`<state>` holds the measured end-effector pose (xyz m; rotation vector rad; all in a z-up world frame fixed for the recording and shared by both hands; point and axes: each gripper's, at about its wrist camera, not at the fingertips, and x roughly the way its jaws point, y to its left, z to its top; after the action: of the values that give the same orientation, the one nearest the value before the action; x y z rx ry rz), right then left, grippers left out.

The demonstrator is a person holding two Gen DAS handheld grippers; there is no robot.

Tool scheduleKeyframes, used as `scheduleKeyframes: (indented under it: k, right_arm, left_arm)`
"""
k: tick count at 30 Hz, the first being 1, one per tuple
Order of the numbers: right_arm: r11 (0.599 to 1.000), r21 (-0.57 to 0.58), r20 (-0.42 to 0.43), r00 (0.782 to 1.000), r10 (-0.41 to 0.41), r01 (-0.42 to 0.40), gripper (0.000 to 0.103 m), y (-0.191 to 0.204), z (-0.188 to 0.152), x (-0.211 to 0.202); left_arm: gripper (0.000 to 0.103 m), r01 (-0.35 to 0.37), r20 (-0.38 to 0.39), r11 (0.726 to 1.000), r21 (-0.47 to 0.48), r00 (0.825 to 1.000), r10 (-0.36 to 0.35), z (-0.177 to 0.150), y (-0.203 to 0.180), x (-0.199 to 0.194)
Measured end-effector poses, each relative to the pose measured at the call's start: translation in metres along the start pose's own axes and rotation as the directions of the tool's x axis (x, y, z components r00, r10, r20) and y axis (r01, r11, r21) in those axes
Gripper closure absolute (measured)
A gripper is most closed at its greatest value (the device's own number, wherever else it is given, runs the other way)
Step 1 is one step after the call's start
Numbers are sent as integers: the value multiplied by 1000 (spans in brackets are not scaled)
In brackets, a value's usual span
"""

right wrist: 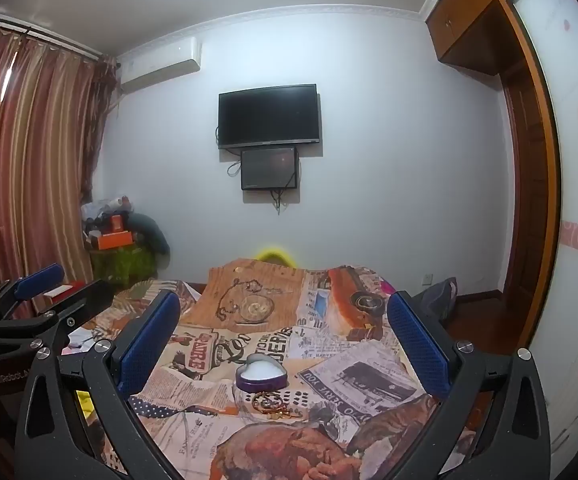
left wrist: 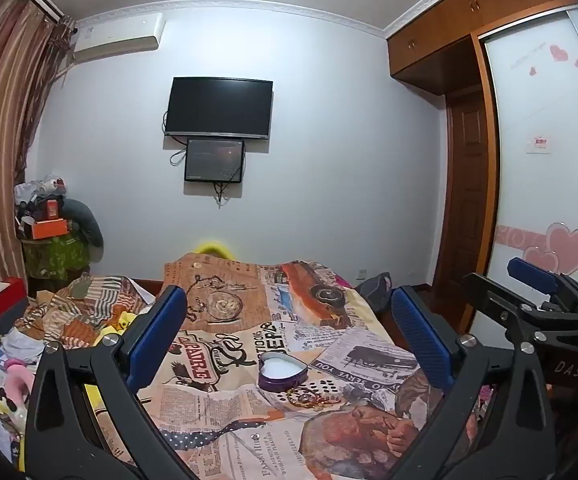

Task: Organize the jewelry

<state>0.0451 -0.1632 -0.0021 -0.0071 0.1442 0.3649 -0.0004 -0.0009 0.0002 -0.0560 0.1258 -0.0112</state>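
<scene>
Left tongs [left wrist: 289,344] spread wide, nothing between blue pads, hovering above bed [left wrist: 225,396] with newspaper-print cover. Right tongs [right wrist: 285,344] likewise wide, holding nothing. Heart-shaped purple tin [left wrist: 282,372], lid off, white lining showing, sits on cover. Jewelry [left wrist: 309,396], small tangle of gold-brown chain and beads, lies on cover just in front of tin, camera side, close to its near wall. Both tongs well short of tin. Black TV [left wrist: 219,108] on wall far behind tin.
</scene>
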Motion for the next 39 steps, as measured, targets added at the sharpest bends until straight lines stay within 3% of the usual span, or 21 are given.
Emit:
scheduleKeyframes:
  k: [39]
  right_arm:
    - [1000, -2, -12, 1000, 1, -1, 0, -3, -1, 1]
  left_arm:
    - [0, 2, -35, 1000, -22, 999, -3, -3, 5, 9]
